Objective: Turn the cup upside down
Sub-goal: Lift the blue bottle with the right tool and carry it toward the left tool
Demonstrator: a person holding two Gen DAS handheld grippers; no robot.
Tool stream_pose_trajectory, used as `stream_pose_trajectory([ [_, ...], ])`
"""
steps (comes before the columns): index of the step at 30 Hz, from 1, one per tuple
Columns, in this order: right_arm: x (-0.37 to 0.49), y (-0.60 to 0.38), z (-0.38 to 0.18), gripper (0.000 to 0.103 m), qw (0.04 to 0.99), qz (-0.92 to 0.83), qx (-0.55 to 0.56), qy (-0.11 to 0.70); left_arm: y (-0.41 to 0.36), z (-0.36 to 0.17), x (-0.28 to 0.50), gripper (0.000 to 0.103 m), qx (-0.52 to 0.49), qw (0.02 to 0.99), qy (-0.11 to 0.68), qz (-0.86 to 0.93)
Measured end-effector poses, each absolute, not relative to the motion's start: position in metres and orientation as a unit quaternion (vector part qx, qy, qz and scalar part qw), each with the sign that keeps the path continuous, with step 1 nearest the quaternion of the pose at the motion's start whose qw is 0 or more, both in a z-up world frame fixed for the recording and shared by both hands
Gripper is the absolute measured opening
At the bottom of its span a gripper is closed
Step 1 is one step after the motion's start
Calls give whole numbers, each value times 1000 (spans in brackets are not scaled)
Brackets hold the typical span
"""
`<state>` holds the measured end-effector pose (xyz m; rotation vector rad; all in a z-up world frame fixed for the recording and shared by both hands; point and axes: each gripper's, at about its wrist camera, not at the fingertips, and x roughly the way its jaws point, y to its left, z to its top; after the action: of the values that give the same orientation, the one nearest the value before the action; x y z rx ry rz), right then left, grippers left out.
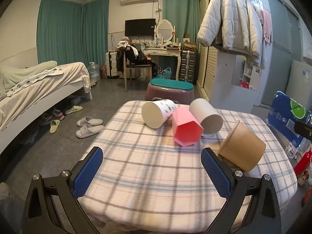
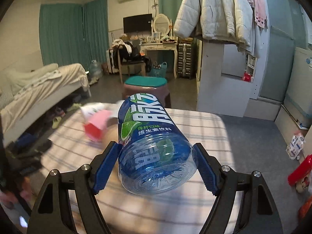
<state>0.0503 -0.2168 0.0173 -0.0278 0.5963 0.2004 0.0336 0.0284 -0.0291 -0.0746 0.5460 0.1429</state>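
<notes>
Four cups lie tipped on a plaid-clothed table point(image 1: 136, 177). A white printed cup point(image 1: 156, 114), a pink hexagonal cup point(image 1: 186, 129) and a grey-white cup point(image 1: 206, 117) rest together at the far side. A brown paper cup point(image 1: 241, 149) lies tilted just right of my left gripper's right finger. The left gripper point(image 1: 152, 165) is open over bare cloth, holding nothing. My right gripper point(image 2: 156, 146) is shut on a blue plastic drink bottle point(image 2: 154, 152) held lengthwise above the table point(image 2: 206, 128). The pink cup point(image 2: 97, 126) shows blurred left of the bottle.
A purple stool with a teal top point(image 1: 169, 89) stands beyond the table. A bed point(image 1: 39, 85) and slippers point(image 1: 88, 126) are on the left, a wardrobe with a white jacket point(image 1: 230, 19) on the right. Packages point(image 2: 298, 169) sit on the floor at right.
</notes>
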Motion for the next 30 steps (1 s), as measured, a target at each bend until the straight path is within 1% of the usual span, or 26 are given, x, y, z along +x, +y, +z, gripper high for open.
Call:
stream_pose_trajectory([
  [6, 43, -126, -16, 78, 940, 80, -1, 331, 68, -39, 22, 103, -41, 958, 275, 70],
  [12, 47, -77, -47, 78, 934, 65, -7, 352, 109, -49, 14, 103, -41, 955, 282, 84],
  [17, 49, -61, -63, 78, 931, 53, -19, 360, 130, -56, 12, 103, -54, 953, 286, 86],
  [21, 48, -57, -66, 78, 931, 48, -30, 361, 137, -61, 13, 103, -62, 951, 291, 84],
  [30, 47, -53, -81, 78, 923, 57, -35, 379, 136, -68, 13, 103, -62, 948, 301, 84],
])
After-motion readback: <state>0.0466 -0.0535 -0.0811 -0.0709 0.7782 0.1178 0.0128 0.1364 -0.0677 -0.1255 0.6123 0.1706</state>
